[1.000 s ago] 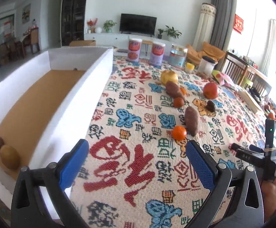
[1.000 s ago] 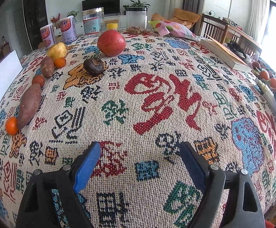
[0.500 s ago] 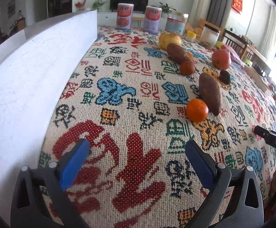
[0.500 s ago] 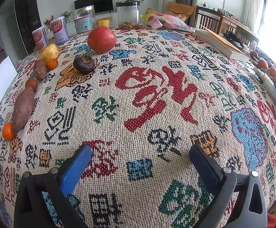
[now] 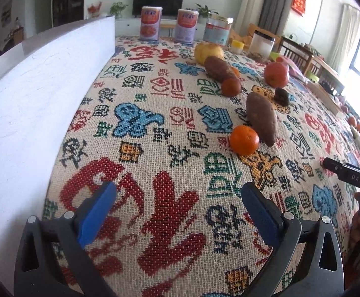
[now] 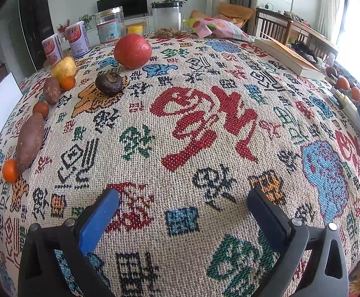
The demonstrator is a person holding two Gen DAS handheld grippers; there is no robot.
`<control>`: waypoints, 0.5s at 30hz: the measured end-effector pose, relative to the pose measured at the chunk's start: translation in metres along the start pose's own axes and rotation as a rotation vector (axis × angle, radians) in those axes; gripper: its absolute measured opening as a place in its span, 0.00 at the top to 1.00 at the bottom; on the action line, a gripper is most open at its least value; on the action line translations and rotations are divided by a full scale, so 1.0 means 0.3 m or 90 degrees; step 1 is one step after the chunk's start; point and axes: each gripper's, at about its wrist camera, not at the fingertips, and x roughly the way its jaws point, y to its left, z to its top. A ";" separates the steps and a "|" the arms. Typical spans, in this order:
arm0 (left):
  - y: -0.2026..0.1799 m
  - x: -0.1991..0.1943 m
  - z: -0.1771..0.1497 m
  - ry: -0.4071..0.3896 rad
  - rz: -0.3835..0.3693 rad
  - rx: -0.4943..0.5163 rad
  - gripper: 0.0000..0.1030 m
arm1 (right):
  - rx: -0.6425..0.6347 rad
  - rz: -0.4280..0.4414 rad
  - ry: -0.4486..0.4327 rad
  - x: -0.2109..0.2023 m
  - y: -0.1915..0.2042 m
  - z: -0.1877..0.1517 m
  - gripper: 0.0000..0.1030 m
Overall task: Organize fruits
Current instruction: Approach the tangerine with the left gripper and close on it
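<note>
My left gripper [image 5: 177, 198] is open and empty, low over the patterned cloth, next to the white box [image 5: 31, 94]. Ahead to its right lie a near orange [image 5: 244, 139], a sweet potato [image 5: 261, 117], a second orange [image 5: 230, 87], another sweet potato [image 5: 218, 68], a yellow fruit [image 5: 208, 52], a red apple [image 5: 276, 74] and a dark fruit [image 5: 282, 96]. My right gripper [image 6: 182, 201] is open and empty over the cloth. It sees the apple [image 6: 132, 50], dark fruit [image 6: 109, 83], sweet potato [image 6: 30, 139] and near orange [image 6: 9, 170] far left.
Two cans [image 5: 151, 23], jars [image 5: 217, 31] and a snack bag [image 6: 217, 28] stand at the table's far edge. A book [image 6: 289, 58] lies at the right side. The other gripper's body [image 5: 348, 173] shows at the right of the left view.
My left gripper has dropped from above the box to low beside its outer wall and moved toward the fruit. My right gripper has opened wider and shifted slightly.
</note>
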 end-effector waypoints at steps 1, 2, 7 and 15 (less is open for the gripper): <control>0.000 0.000 0.000 0.000 -0.002 0.000 0.02 | 0.000 0.001 0.000 0.001 0.000 0.000 0.00; 0.001 0.000 0.001 0.000 -0.004 0.000 0.02 | 0.000 0.001 0.000 0.001 0.000 0.001 0.00; -0.004 0.001 -0.001 0.000 -0.009 0.004 0.02 | 0.000 0.002 0.000 0.000 -0.001 0.000 0.00; -0.008 0.002 -0.001 0.001 -0.017 0.011 0.02 | -0.001 0.002 0.000 0.000 -0.001 -0.001 0.00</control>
